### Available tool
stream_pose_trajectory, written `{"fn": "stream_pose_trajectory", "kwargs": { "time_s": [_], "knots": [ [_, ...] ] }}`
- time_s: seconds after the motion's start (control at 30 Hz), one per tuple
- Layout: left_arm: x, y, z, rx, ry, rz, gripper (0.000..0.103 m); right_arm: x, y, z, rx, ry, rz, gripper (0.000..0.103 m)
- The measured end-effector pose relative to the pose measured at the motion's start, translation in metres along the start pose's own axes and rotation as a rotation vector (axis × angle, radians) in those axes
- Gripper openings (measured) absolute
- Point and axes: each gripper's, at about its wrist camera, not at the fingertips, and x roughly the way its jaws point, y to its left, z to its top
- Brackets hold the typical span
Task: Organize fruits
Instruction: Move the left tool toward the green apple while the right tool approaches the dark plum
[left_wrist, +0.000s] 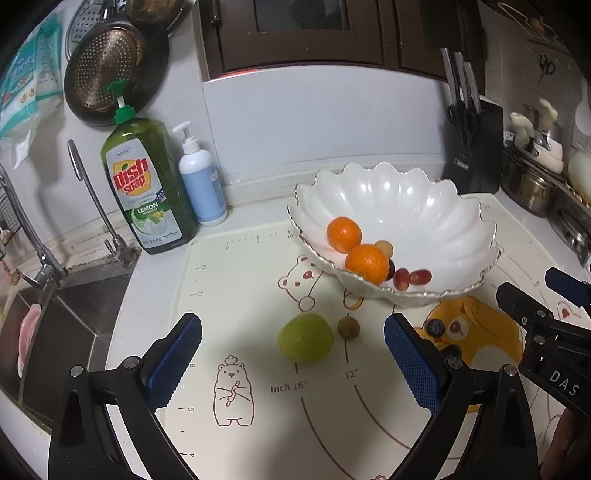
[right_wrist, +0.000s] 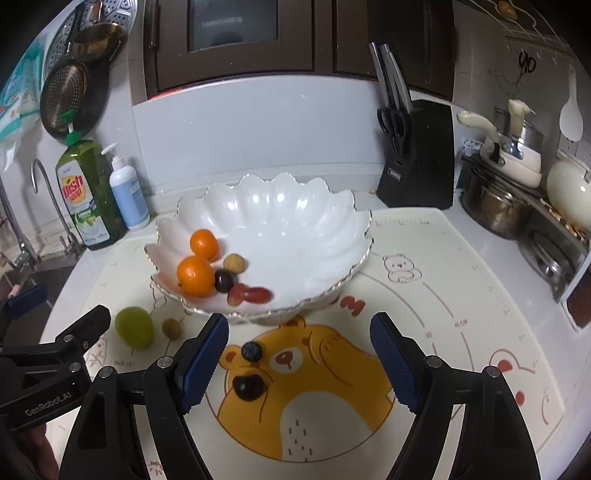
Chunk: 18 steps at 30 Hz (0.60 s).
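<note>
A white scalloped bowl (left_wrist: 424, 206) (right_wrist: 295, 214) stands on the printed mat and holds two oranges (left_wrist: 344, 234) (right_wrist: 195, 276), a longan (right_wrist: 234, 263), a dark grape (right_wrist: 224, 281) and two red grapes (left_wrist: 420, 277) (right_wrist: 255, 294). On the mat in front of it lie a green fruit (left_wrist: 305, 336) (right_wrist: 134, 326) and a small brown longan (left_wrist: 348, 327) (right_wrist: 171, 327). My left gripper (left_wrist: 293, 363) is open, with both between its spread fingers' line. My right gripper (right_wrist: 299, 360) is open above the mat, a blueberry (right_wrist: 252, 350) and a dark grape (right_wrist: 248, 387) lying just inside its left finger.
A sink with taps (left_wrist: 48, 266) lies left of the mat. Dish soap (left_wrist: 144, 184) and a pump bottle (left_wrist: 202, 177) stand at the back left. A knife block (right_wrist: 417, 155) stands at the back, with pots (right_wrist: 498, 199) and a stove at the right.
</note>
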Motion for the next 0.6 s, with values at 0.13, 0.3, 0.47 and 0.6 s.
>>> {"fn": "stream_pose_trajectory", "kwargs": {
  "time_s": [0.13, 0.3, 0.47, 0.6],
  "knots": [
    [0.008, 0.005, -0.010, 0.021, 0.007, -0.008, 0.101, 0.006, 0.008, -0.013, 0.001, 0.016, -0.008, 0.080],
    [0.021, 0.009, -0.020, 0.064, 0.028, -0.034, 0.101, 0.014, 0.018, -0.025, -0.017, 0.029, -0.025, 0.080],
    [0.035, 0.012, -0.026, 0.085, 0.052, -0.061, 0.101, 0.021, 0.025, -0.033, -0.012, 0.045, -0.037, 0.080],
    [0.046, 0.014, -0.028, 0.102, 0.063, -0.082, 0.100, 0.027, 0.028, -0.040, 0.025, 0.072, -0.043, 0.080]
  ]
}}
